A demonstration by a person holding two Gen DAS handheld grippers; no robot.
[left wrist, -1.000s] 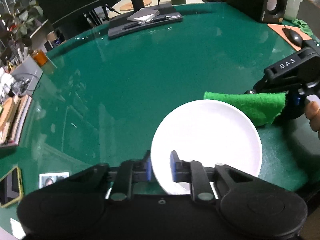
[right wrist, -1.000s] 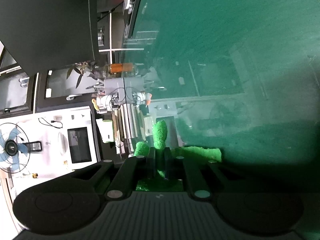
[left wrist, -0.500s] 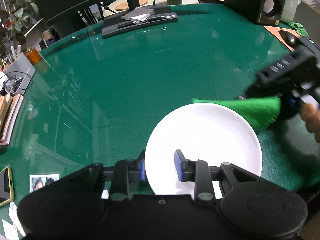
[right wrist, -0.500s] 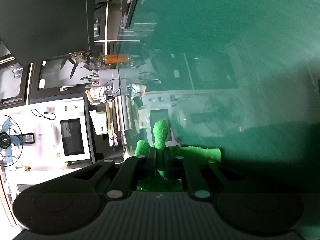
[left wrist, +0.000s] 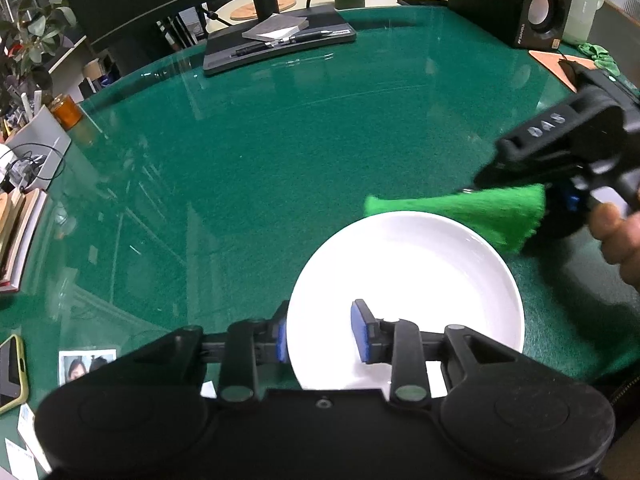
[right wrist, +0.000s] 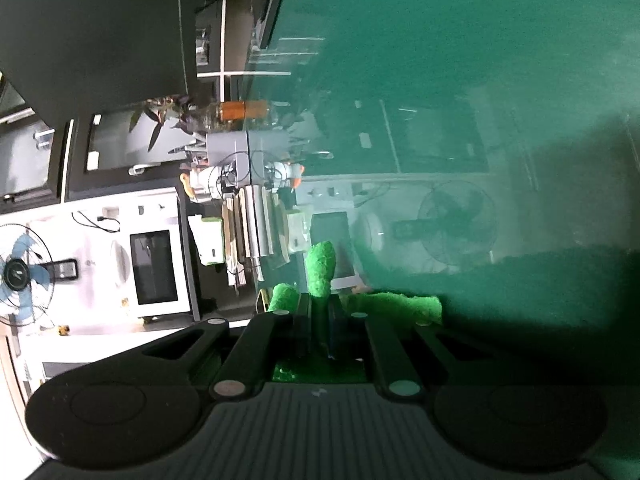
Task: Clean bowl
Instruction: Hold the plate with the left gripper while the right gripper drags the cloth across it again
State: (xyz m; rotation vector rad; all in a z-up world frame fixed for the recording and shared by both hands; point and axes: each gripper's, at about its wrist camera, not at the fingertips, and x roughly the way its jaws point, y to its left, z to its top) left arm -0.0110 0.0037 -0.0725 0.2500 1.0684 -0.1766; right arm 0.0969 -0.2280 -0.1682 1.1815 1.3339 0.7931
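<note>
Leftward on the green counter (left wrist: 256,168): a phone (left wrist: 10,372) with a yellow-green case at the edge, and a small photo print (left wrist: 86,362) just beside it. Further back, a black tray (left wrist: 276,46) carrying a notepad and pens.

Centre, near edge: the left gripper (left wrist: 320,334), jaws apart, straddles the near-left rim of the bowl (left wrist: 408,288), one blue pad outside the wall, the other inside over the basin; contact not clear. Bowl is white, round, shallow and wide, glossy, plain, with a smooth raised rim; no marks or residue visible inside. It sits upright on the counter.

Right: a bright green cloth (left wrist: 476,212), fuzzy and folded, hangs over the bowl's far-right rim; touching or just above, cannot tell. The right gripper (left wrist: 500,188), black, lettered "DAS", has its jaws clamped on that cloth; the right wrist view shows cloth (right wrist: 320,268) bulging out between the closed fingers (right wrist: 304,320). A speaker (left wrist: 536,4) stands at the far right corner.
</note>
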